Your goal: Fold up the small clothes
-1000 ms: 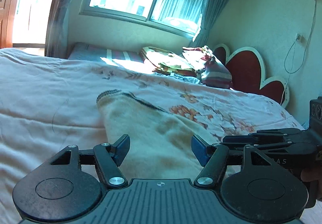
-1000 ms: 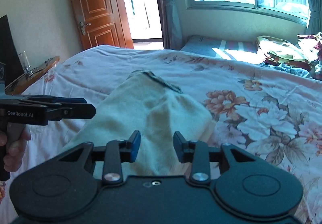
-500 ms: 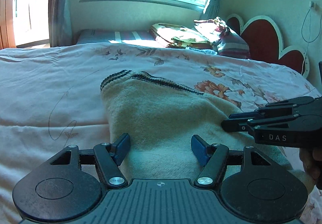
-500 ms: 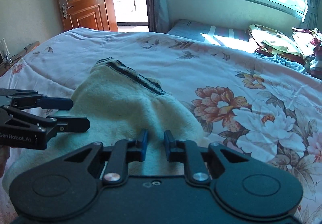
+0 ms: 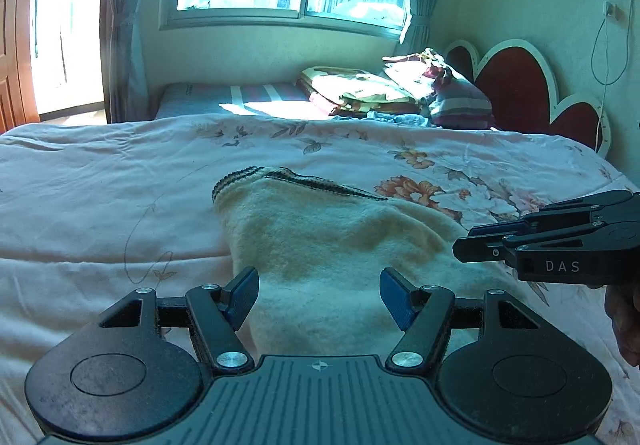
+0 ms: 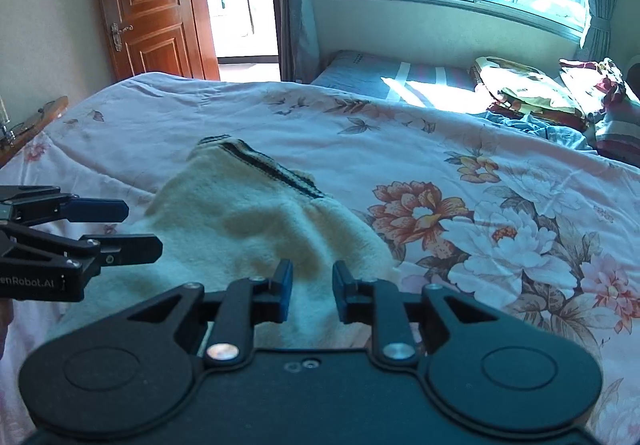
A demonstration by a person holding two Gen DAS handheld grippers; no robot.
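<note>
I've got the left tool (image 5: 319,294) spread wide and the right tool (image 6: 312,291) parted narrowly, neither gripping, cream sweater (image 5: 340,245) flat on the bed (image 5: 100,205) just ahead of both.

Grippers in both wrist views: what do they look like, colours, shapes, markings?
Both are matte black. The left gripper and right gripper have blue-padded fingers, silver pivot screws, and two round lobes on a ribbed base. White lettering on the sides reads "DAS" and "enRobot.AI".
</note>
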